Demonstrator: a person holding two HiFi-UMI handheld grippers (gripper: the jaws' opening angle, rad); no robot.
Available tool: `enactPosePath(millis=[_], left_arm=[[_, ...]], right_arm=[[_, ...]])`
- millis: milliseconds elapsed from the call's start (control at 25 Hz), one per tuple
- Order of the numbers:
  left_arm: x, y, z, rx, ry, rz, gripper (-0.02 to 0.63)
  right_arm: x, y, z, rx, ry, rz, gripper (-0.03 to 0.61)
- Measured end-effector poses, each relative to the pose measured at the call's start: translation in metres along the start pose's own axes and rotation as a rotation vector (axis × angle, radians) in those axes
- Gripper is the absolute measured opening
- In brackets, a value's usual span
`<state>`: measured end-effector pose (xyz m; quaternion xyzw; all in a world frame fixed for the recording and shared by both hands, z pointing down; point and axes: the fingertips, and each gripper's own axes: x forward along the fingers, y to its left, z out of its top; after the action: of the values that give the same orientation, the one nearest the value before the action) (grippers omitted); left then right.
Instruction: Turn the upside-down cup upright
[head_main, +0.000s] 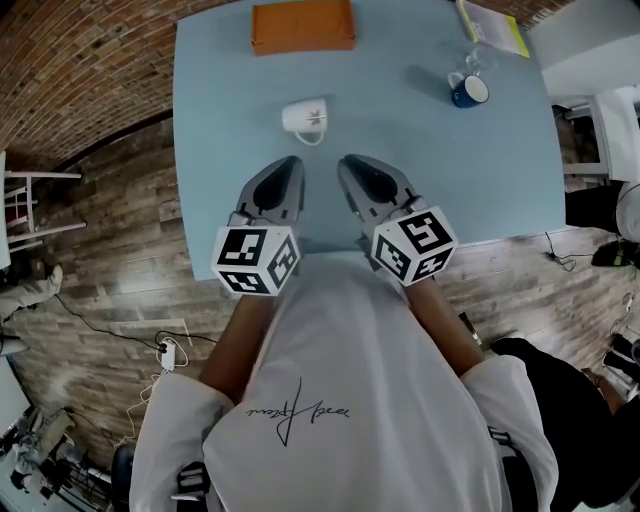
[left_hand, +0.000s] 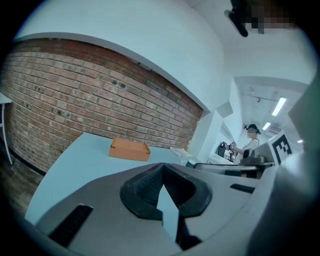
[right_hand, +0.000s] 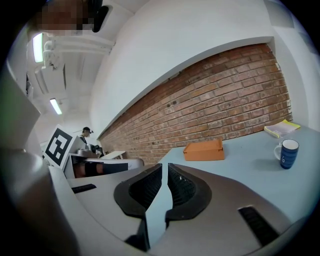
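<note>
A white cup (head_main: 304, 117) with a small printed motif stands on the light blue table (head_main: 230, 150), its handle turned toward me; it looks mouth-down. My left gripper (head_main: 289, 163) hovers over the near table edge, a short way in front of the cup, with its jaws shut and empty. My right gripper (head_main: 349, 163) sits beside it, slightly to the cup's right, jaws also shut on nothing. Neither gripper view shows the cup. The left gripper (left_hand: 161, 170) and right gripper (right_hand: 164, 170) both look out over the table toward the brick wall.
An orange box (head_main: 302, 26) (left_hand: 129, 149) (right_hand: 203, 150) lies at the table's far edge. A blue mug (head_main: 468, 91) (right_hand: 289, 153) stands upright at the far right, near a clear glass (head_main: 478, 58) and a yellow book (head_main: 495, 25) (right_hand: 282, 128). Wooden floor surrounds the table.
</note>
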<state>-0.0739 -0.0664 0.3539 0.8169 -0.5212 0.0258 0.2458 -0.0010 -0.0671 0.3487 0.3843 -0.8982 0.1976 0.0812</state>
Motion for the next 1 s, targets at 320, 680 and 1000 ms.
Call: enactPosePath(millis=[320,680,1000], left_arm=[[0.013,0.007,-0.008,-0.007,0.037,0.01,0.009],[0.028,0.015,-0.016,-0.006,0.085,0.002,0.009],[0.041,0.021,-0.021,-0.006,0.115,0.006,0.009]], right_arm=[[0.014,-0.011,-0.005,0.011,0.023,0.011,0.023],[0.025,-0.028,-0.012,0.05,0.047,-0.008,0.023],[0.034,-0.042,-0.02,0.082,0.067,-0.011,0.023]])
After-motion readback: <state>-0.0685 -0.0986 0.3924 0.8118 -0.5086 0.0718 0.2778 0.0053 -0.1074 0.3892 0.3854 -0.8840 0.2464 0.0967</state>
